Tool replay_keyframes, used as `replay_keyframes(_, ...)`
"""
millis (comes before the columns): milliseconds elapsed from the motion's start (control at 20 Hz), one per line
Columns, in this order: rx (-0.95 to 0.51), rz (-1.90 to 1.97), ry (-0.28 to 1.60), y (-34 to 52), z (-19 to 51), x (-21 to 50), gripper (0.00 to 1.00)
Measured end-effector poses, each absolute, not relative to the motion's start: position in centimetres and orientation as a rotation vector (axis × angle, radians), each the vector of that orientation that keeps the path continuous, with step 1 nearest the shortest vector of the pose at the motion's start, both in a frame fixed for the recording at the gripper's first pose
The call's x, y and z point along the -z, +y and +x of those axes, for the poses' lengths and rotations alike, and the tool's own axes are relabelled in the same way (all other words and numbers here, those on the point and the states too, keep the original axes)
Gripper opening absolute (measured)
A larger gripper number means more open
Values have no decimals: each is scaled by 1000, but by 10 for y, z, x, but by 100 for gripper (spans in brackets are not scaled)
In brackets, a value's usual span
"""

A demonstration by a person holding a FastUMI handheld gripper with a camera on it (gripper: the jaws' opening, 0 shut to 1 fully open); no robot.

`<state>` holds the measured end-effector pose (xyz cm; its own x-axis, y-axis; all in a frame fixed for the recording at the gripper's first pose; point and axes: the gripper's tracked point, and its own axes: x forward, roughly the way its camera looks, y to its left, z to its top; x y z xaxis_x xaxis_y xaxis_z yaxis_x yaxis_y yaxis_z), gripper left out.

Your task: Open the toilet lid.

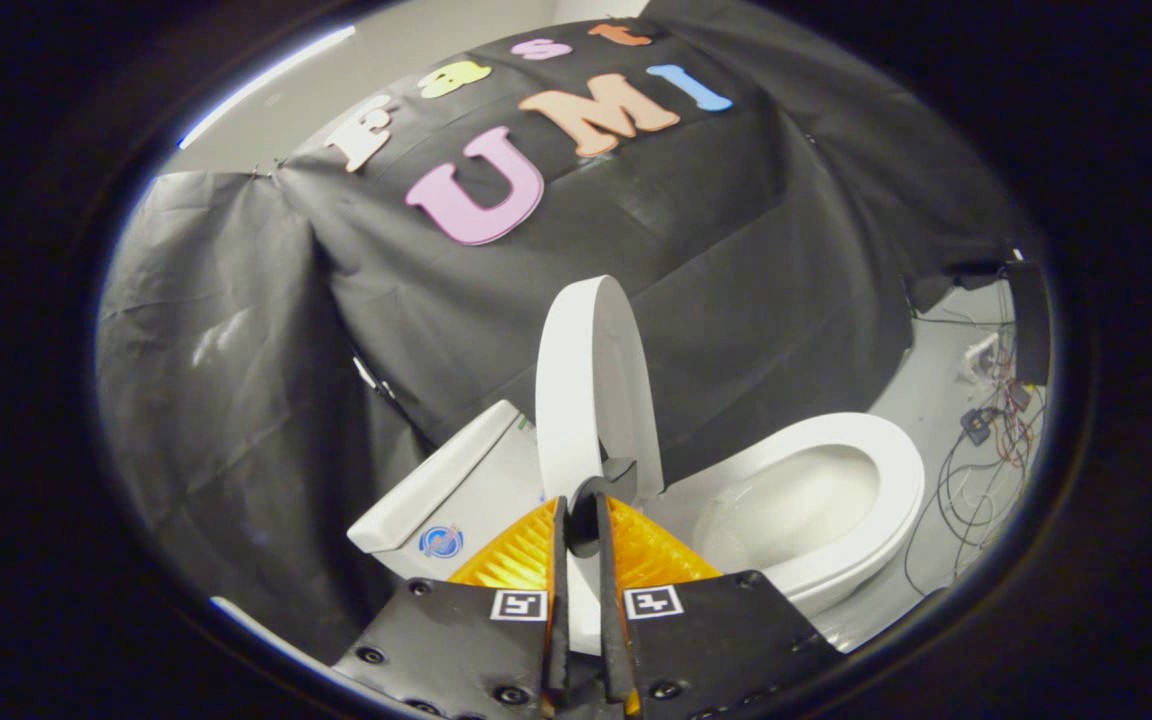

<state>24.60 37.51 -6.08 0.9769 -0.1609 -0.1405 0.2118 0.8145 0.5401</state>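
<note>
Lid up on edge, and we've got it pinched between our fingers.

Nearest to us, our gripper (581, 515) is clenched on the toilet lid (586, 380): both orange fingers (521, 555) press the lid's lower edge, a narrow slot left between them, and a dark block sits right at the tips, too small to make out. The lid stands upright just ahead, seen nearly edge-on, so its broad face is largely hidden. To its left lies the cistern (456, 480), a round sticker on it we can't read; to its right the seat and bowl (816, 500) lie open, the bowl's near rim cut off by our finger plates. Open floor shows beyond the bowl, with a tangle of wires (986, 440). Farthest back, the black cloth wall (736, 250) hangs close behind the lid.
</note>
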Motion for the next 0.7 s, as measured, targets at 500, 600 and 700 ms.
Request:
replay_keyframes(500,64,559,92,435,278,47,19)
replay_keyframes(600,40,547,99,444,284,46,19)
replay_keyframes(700,21,541,104,453,289,46,19)
